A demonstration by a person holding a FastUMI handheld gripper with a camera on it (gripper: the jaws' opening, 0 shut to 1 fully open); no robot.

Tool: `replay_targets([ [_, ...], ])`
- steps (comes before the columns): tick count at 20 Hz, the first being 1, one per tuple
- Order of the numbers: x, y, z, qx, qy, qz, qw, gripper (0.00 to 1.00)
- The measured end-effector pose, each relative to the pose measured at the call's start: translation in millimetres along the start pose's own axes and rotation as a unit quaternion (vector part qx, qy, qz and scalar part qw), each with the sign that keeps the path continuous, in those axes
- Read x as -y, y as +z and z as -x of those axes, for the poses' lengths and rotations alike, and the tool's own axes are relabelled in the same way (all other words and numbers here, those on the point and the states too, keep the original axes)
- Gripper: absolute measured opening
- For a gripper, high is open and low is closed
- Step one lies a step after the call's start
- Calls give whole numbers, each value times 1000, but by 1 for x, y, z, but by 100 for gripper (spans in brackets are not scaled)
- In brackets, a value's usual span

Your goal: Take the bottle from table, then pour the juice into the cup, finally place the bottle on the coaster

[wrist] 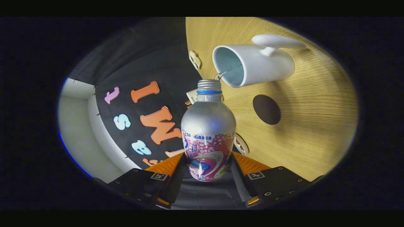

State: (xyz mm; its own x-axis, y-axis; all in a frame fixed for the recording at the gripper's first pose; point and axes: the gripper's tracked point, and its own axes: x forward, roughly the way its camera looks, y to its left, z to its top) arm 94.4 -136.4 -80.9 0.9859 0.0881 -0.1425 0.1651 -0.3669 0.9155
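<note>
Clamped tight, both fingers (181, 170) pressing the lower body of the bottle (208, 135) from either side, gripper (208, 175) gripping it low down near the base. Rolled hard over, with the wooden table (315, 135) standing up like a wall on one side and the booth cloth on the other, so the bottle looks tipped well toward horizontal. Pouring step, by every sign.

Biggest first: table running broad behind everything. Next, bottle, silver-shouldered with a pink printed band, cap off, threaded neck pointing straight ahead beyond the fingers. Then the white cup (255, 64), handle on the far side, open mouth facing back, rim just beside the bottle's mouth. Then the dark round coaster (266, 109), bare, lying near the cup and a little apart from it. Smallest: a thin thread that could be liquid or a string at the cup's rim, hard to say which.

For a clean pour: keep the neck right over the rim, roll the wrist slowly rather than jerk, hold the squeeze steady so the smooth metal cannot slip, and level out before swinging across to the coaster.
</note>
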Motion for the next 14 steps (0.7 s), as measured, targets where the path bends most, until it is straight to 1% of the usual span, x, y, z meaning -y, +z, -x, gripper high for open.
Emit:
replay_targets([
  [10,-6,0,-1,5,17,-30,999,75],
  [14,-7,1,-2,9,18,-36,999,75],
])
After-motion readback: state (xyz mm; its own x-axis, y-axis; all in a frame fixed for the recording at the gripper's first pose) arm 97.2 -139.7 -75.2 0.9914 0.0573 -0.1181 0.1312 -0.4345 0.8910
